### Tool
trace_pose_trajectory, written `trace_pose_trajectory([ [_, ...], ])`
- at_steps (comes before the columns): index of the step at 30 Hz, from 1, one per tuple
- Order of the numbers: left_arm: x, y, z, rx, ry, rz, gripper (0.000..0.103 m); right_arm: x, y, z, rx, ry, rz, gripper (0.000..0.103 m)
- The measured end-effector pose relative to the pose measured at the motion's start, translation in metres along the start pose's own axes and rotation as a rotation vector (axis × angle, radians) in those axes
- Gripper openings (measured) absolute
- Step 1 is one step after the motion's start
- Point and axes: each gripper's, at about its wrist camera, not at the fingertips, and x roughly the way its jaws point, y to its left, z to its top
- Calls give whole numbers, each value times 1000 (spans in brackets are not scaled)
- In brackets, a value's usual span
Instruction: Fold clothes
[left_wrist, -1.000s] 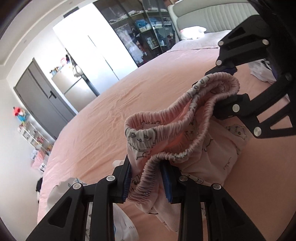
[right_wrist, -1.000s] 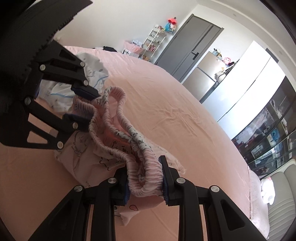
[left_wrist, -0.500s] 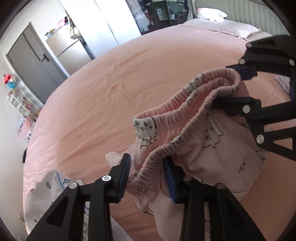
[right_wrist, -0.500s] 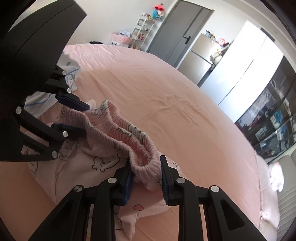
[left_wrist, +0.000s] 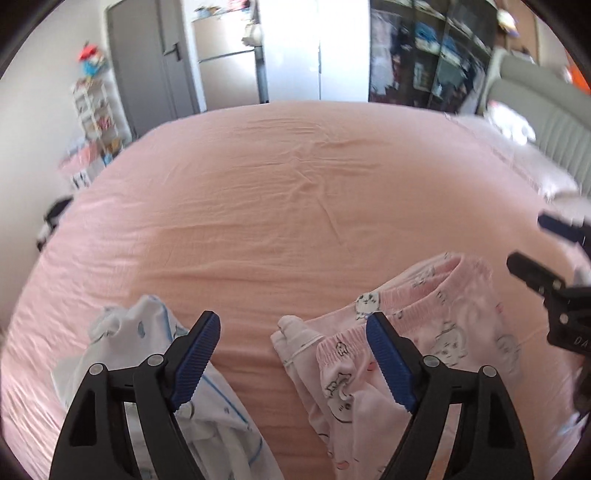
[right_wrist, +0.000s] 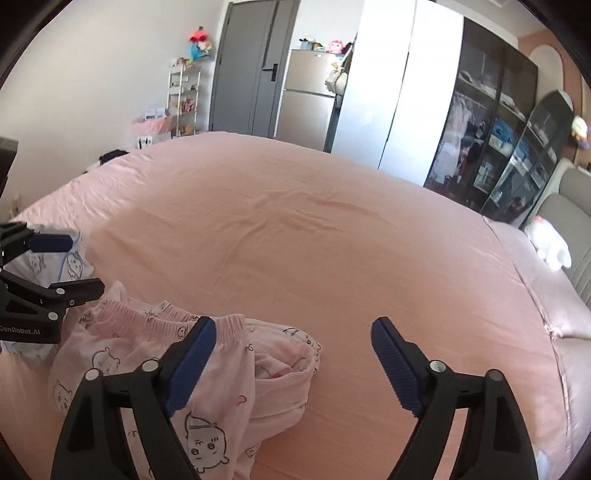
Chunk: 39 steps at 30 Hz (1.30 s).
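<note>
- Lying crumpled on the bed, pink pants sit between the left gripper and right gripper.
- Both grippers' fingers spread, empty.
- White garment just beside.

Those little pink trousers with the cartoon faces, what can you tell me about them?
The pink trousers look like soft cotton, printed with small cartoon faces and hearts, with a gathered elastic waistband. They lie crumpled on the pink bedsheet, waistband loosely doubled over, not yet folded flat. Both the left gripper and right gripper are open above them, holding nothing. A white garment lies beside them.
</note>
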Motion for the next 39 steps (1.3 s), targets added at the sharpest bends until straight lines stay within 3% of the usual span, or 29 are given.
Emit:
trace_pose_trajectory([
  [4,-19,17,-2,-139,-3,-125,88,-10,-28,-8,158,53,107,89],
  [8,-33,19,-22,-202,-18,-172,94,-17,-57,-34,366,120,185,89],
  [10,-25,20,-25,-238,-27,-213,103,-20,-66,-47,444,155,204,89],
  [12,-20,21,-33,-316,-31,-257,103,-21,-70,-59,503,196,215,89],
  [15,-18,23,-48,-432,-24,-379,103,-28,-71,-76,602,223,255,89],
  [19,-13,25,-66,-538,13,-492,103,-42,-59,-96,727,231,308,89],
  [25,-1,19,-90,-587,134,-544,103,-33,-30,-112,860,289,375,89],
  [28,7,27,-100,-705,168,-629,103,-28,-21,-123,987,276,436,89],
  [33,16,39,-110,-845,177,-727,103,-12,-10,-131,1072,277,443,89],
  [39,26,40,-114,-907,167,-749,103,26,0,-140,1182,277,486,89],
])
